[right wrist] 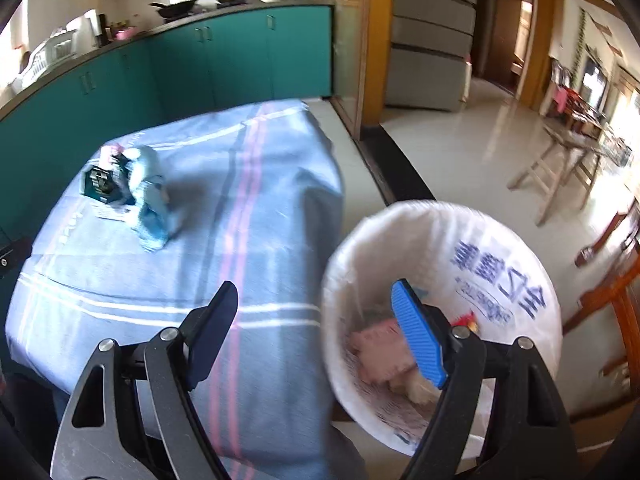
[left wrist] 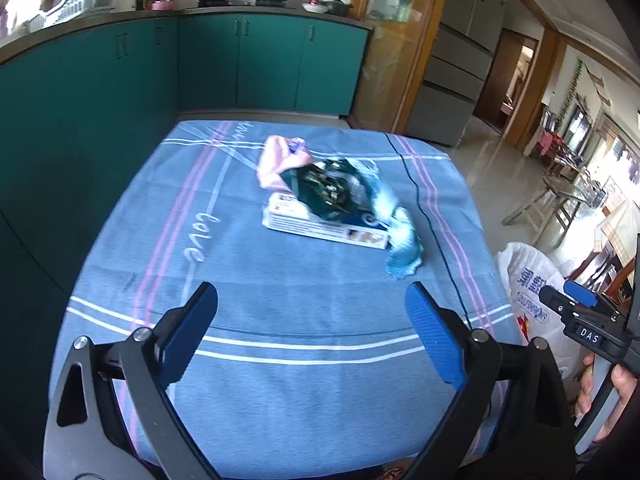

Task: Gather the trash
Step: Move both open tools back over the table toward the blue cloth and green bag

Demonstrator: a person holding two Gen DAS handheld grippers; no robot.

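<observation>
Both the left gripper and right gripper gape empty; light crinkly dark-green wrapper sits on flat stiff box at tabletop 12 o'clock — pinch wrapper's edge.

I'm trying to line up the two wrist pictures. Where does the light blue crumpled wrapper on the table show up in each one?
Left wrist view: the light blue wrapper lies right of centre, draped off the right end of the white flat box.
Right wrist view: the same wrapper sits at the left, on the blue tablecloth.
Shared landmark: the dark green packet right beside it.
</observation>
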